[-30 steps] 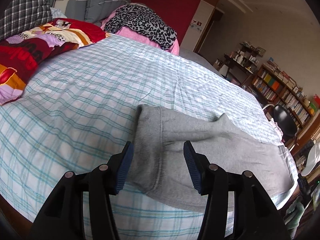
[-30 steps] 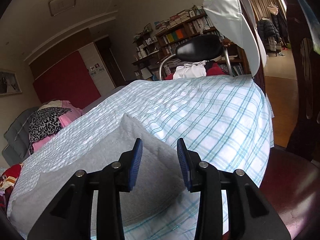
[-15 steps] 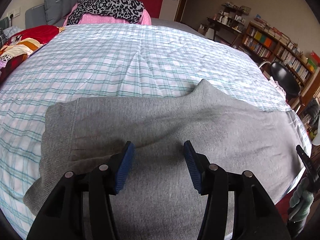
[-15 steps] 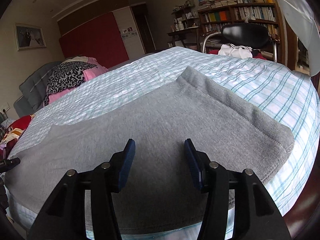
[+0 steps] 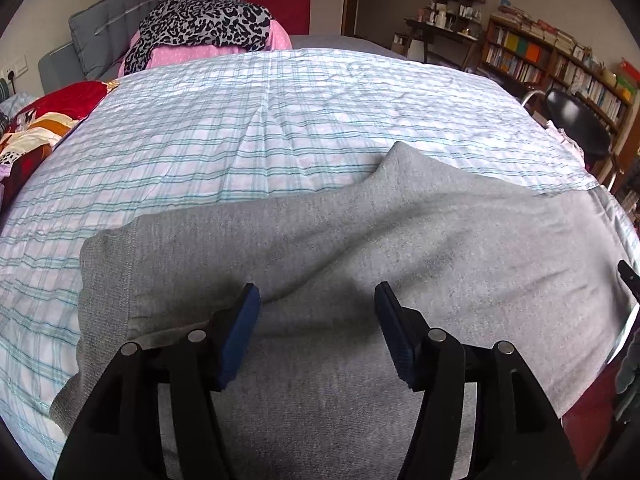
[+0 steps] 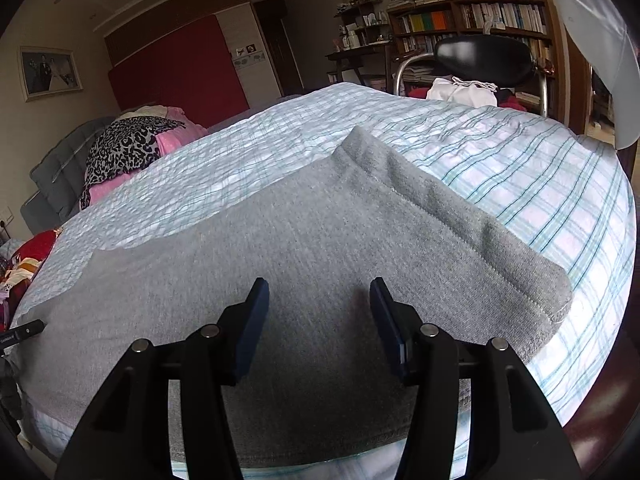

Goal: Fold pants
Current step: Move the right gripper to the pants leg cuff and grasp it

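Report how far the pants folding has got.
Done: the grey pants lie stretched across the checked bedsheet, apparently already doubled leg on leg. In hand: nothing is gripped; the left tool is opening over the cloth, and the right tool hangs open near the waistband. Left: the crosswise folds into a compact bundle.

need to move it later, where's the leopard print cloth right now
The leopard print cloth lies on a pink bundle at the bed's far end by the grey headboard: upper left in both wrist views, well beyond the grey pants.
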`<action>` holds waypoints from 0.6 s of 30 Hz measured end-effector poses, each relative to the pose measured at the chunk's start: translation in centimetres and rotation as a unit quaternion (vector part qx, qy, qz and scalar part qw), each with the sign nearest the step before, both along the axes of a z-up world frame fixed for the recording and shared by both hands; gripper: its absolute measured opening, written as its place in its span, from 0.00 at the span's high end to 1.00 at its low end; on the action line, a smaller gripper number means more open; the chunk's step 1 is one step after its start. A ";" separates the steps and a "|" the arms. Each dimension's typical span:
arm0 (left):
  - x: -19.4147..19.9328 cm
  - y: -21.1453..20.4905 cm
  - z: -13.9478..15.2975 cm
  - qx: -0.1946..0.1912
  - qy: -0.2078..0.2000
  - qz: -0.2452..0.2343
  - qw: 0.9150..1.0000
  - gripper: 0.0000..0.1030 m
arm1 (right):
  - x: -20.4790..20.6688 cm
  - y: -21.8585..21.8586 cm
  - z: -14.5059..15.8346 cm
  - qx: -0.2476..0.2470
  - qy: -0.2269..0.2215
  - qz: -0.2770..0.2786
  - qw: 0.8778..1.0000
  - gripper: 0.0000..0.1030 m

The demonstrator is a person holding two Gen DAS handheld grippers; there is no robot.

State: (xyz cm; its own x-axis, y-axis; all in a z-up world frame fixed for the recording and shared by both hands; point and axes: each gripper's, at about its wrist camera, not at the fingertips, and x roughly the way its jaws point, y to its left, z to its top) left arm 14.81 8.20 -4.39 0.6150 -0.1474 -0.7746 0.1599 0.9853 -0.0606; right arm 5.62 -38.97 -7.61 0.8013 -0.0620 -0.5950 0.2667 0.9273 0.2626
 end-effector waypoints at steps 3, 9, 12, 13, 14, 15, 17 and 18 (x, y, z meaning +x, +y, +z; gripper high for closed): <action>1.0 -1.9 0.7 -0.018 0.005 -0.022 1.000 0.42 | 0.1 -0.3 0.1 -0.004 -0.001 -0.005 1.000 0.48; 4.6 -5.0 -0.8 -0.029 0.051 -0.039 0.998 0.42 | -0.1 -0.5 -1.7 -0.001 0.007 -0.001 1.000 0.47; 6.0 -5.5 -2.6 -0.013 0.074 -0.031 0.997 0.41 | -0.3 -0.4 -1.9 -0.004 0.001 0.005 1.000 0.47; 6.2 -5.5 -3.1 -0.014 0.077 -0.029 0.997 0.40 | -0.4 -0.5 -1.9 -0.001 -0.002 0.006 1.000 0.47; 6.2 -5.6 -3.2 -0.012 0.074 -0.029 0.997 0.39 | -0.6 -0.7 -1.7 0.006 -0.007 0.008 1.000 0.47; 6.2 -5.7 -3.2 -0.009 0.072 -0.029 0.997 0.38 | -1.1 -1.0 -1.6 0.016 -0.015 0.009 1.000 0.47; 6.0 -5.8 -3.1 -0.002 0.068 -0.027 0.997 0.38 | -2.7 -2.0 -1.2 0.039 -0.036 0.002 0.999 0.47; 5.9 -5.9 -3.0 0.002 0.066 -0.025 0.998 0.38 | -3.6 -2.6 -1.0 0.050 -0.047 -0.004 0.998 0.47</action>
State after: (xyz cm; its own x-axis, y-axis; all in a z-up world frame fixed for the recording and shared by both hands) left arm 20.72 2.28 -7.40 0.4998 -0.1729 -0.8487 0.2004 0.9764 -0.0809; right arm 2.04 -41.60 -8.57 0.8540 -0.0130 -0.5201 0.2440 0.8929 0.3784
